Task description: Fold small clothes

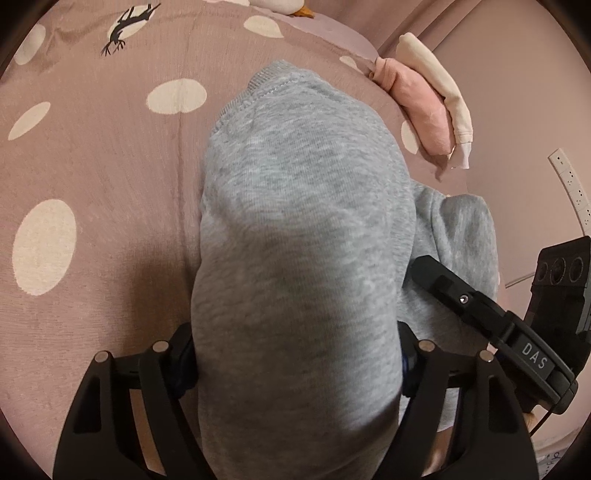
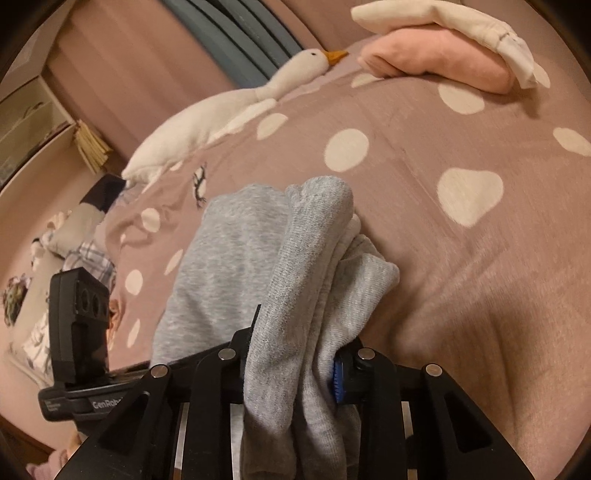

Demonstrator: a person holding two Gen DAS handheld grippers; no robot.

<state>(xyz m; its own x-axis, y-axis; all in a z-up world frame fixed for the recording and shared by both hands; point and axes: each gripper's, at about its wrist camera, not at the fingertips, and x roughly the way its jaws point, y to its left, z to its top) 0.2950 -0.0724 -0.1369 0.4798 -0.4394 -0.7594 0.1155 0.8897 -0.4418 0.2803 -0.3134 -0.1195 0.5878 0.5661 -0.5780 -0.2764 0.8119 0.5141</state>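
The bed (image 2: 461, 258) wore a dusty-pink cover with pale spots, and a plush goose (image 2: 229, 107) lay along its far side. Two pieces, one pink (image 2: 439, 62) and one cream (image 2: 461, 22), already sat folded in a stack near the far corner, so I judged part of the pile done. The grey garment (image 1: 303, 221) was mid-fold, lifted off the cover between both tools. The left gripper (image 1: 295, 362) stood fairly wide with a thick bundle of grey cloth filling the gap between its fingers, apparently clamped on it. The right gripper (image 2: 295, 365) was drawn narrow, pinching gathered layers of the same cloth. The piece had yet to be laid flat and added to the stack. Open cover lay free to the left and beyond; the bed's edge ran close on the right side.
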